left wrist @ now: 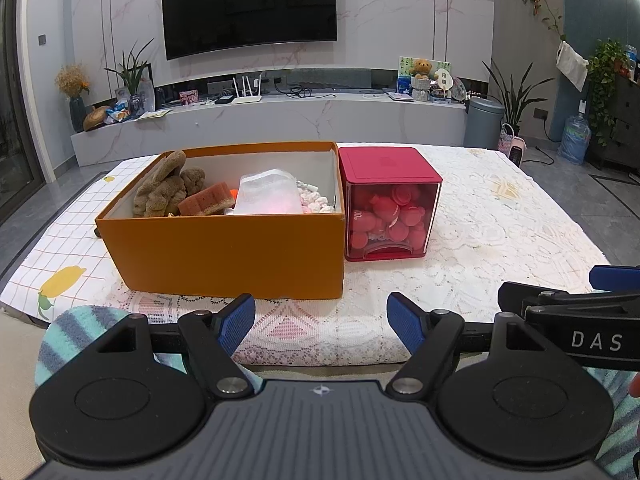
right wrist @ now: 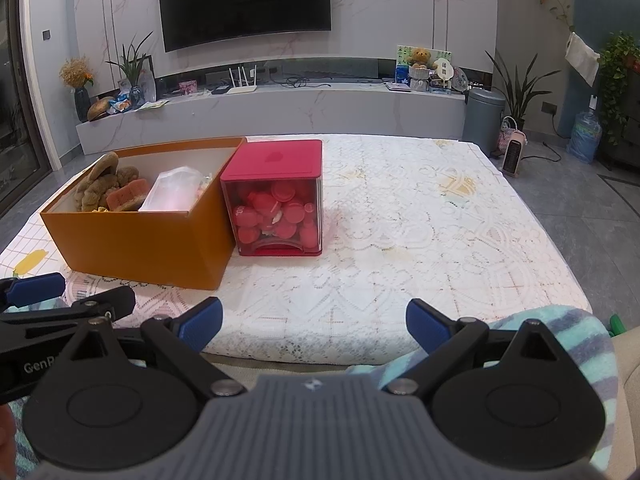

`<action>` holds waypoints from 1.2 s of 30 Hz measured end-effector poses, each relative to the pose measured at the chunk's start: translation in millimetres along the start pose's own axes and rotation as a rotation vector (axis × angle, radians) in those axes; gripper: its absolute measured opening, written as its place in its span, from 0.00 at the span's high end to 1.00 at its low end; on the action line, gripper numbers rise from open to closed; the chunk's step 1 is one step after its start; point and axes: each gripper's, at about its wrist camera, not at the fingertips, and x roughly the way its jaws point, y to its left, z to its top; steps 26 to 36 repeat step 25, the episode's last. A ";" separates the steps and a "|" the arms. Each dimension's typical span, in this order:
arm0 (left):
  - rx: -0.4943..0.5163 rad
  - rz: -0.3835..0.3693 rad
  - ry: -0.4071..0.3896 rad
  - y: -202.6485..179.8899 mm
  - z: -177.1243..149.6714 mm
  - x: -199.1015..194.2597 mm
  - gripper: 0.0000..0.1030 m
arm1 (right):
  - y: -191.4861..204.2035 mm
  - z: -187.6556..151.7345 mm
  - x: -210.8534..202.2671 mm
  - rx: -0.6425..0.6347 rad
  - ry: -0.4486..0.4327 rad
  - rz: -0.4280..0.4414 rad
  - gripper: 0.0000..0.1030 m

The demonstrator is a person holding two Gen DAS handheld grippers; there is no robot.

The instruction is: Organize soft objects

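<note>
An orange box (left wrist: 224, 256) stands on the lace-covered table and holds a brown plush toy (left wrist: 164, 190), an orange sponge (left wrist: 206, 200), a clear plastic bag (left wrist: 268, 194) and pink-white fluffy bits (left wrist: 316, 200). The box also shows in the right wrist view (right wrist: 136, 244). My left gripper (left wrist: 320, 322) is open and empty at the table's near edge, in front of the box. My right gripper (right wrist: 314, 326) is open and empty, to the right of the left one. A striped teal cloth (right wrist: 576, 332) lies under both grippers (left wrist: 72, 332).
A red lidded container (left wrist: 386, 200) full of pink round pieces stands against the box's right side; it also shows in the right wrist view (right wrist: 276, 200). The lace table cover (right wrist: 420, 220) stretches to the right. A TV console, plants, a bin and a heater stand beyond.
</note>
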 end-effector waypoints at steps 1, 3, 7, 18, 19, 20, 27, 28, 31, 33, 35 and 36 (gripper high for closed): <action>0.000 0.000 0.000 0.1 0.1 -0.1 0.14 | 0.0 -0.3 0.3 0.001 0.000 0.000 0.06; -0.001 0.000 0.000 0.2 0.2 -0.1 0.14 | 0.3 -0.4 0.6 0.001 0.002 0.000 0.06; -0.003 0.001 0.001 0.5 -1.3 0.3 0.14 | 1.5 -1.6 1.6 -0.002 0.006 0.002 0.06; 0.002 0.004 0.008 0.4 -3.3 1.2 0.14 | -2.2 -1.7 0.7 0.006 0.005 0.006 0.06; 0.003 0.003 0.008 0.1 -3.2 1.1 0.14 | -3.0 -1.6 0.5 0.008 0.005 0.006 0.06; 0.006 0.001 0.007 -0.1 -2.8 0.8 0.14 | -3.6 -1.3 0.6 0.010 0.005 0.005 0.06; 0.008 -0.001 0.007 -0.9 -2.1 0.1 0.14 | -4.6 -1.2 0.5 0.011 0.005 0.007 0.06; 0.008 -0.001 0.007 -0.9 -2.1 0.1 0.14 | -4.6 -1.2 0.5 0.011 0.005 0.007 0.06; 0.008 -0.001 0.007 -0.9 -2.1 0.1 0.14 | -4.6 -1.2 0.5 0.011 0.005 0.007 0.06; 0.008 -0.001 0.007 -0.9 -2.1 0.1 0.14 | -4.6 -1.2 0.5 0.011 0.005 0.007 0.06; 0.008 -0.001 0.007 -0.9 -2.1 0.1 0.14 | -4.6 -1.2 0.5 0.011 0.005 0.007 0.06; 0.008 -0.001 0.007 -0.9 -2.1 0.1 0.14 | -4.6 -1.2 0.5 0.011 0.005 0.007 0.06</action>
